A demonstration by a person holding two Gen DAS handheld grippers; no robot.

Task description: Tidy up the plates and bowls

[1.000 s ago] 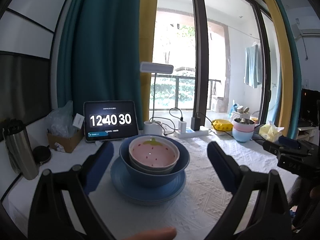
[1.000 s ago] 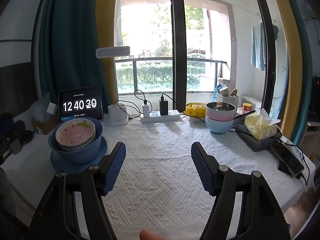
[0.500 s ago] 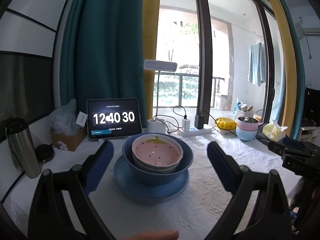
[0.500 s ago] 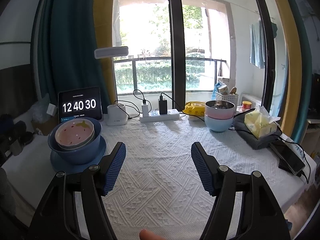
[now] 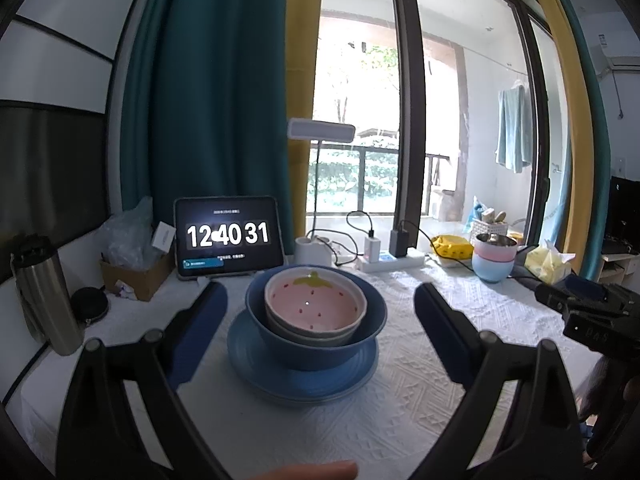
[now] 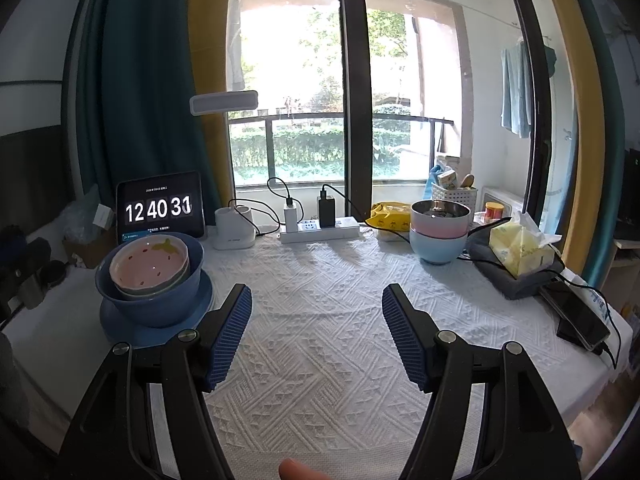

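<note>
A pink strawberry bowl [image 5: 315, 307] nests in a dark blue bowl [image 5: 316, 350], which stands on a blue plate [image 5: 303, 383]; the same stack shows at the left of the right wrist view, with the pink bowl [image 6: 149, 266], the blue bowl [image 6: 150, 302] and the plate [image 6: 120, 330]. My left gripper [image 5: 320, 328] is open, its fingers standing wide on either side of the stack without touching it. My right gripper [image 6: 316, 328] is open over bare tablecloth, to the right of the stack. A pink bowl stacked in a light blue bowl [image 6: 438, 246] stands at the back right.
A tablet clock [image 5: 228, 238], a lamp base [image 6: 234, 228] and a power strip [image 6: 320, 232] line the back edge. A steel flask [image 5: 44, 292] and cardboard box [image 5: 132, 276] sit far left. Tissues [image 6: 520, 248] and a phone [image 6: 576, 314] lie right. White cloth [image 6: 320, 280] covers the table.
The left wrist view has shifted slightly, so the stack of bowls sits a little further right between the fingers. The clock has ticked on. The right gripper has not moved.
</note>
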